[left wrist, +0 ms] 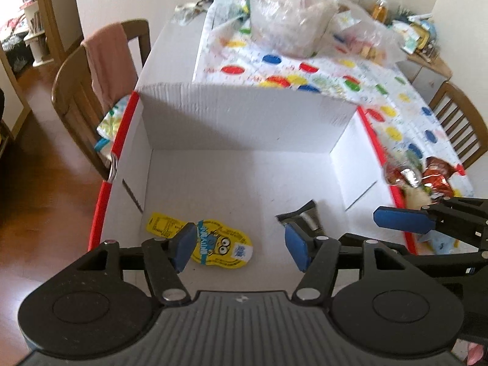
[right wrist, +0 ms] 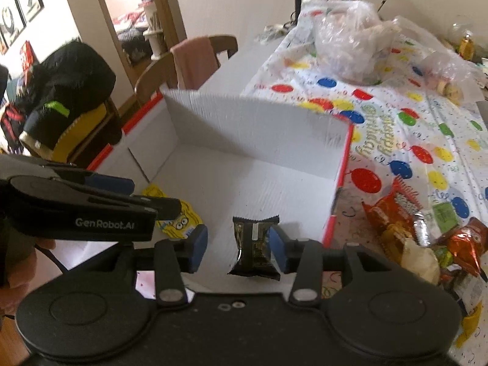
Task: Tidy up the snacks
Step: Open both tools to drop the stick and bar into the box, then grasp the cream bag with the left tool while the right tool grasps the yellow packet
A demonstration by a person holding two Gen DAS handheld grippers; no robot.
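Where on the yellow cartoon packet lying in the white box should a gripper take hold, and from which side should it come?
The yellow cartoon packet lies flat on the floor of the white box, so nothing can be pinched from the side. Probably best to come straight down from above, jaws closing across its narrower middle, between the lobes. The left gripper hangs open just above it.

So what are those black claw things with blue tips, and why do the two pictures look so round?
They are grabbers a person holds, one in each hand. Each carries a camera with a wide, bulgy lens, so you get one picture per grabber. Both look down into a white box with red edges, standing on a spotty party tablecloth. A yellow cartoon snack lies in the box. The left gripper is open and empty. The right gripper is open too; a dark wrapped snack sits between its fingers, perhaps just touching one. More snack bags wait beside the box.
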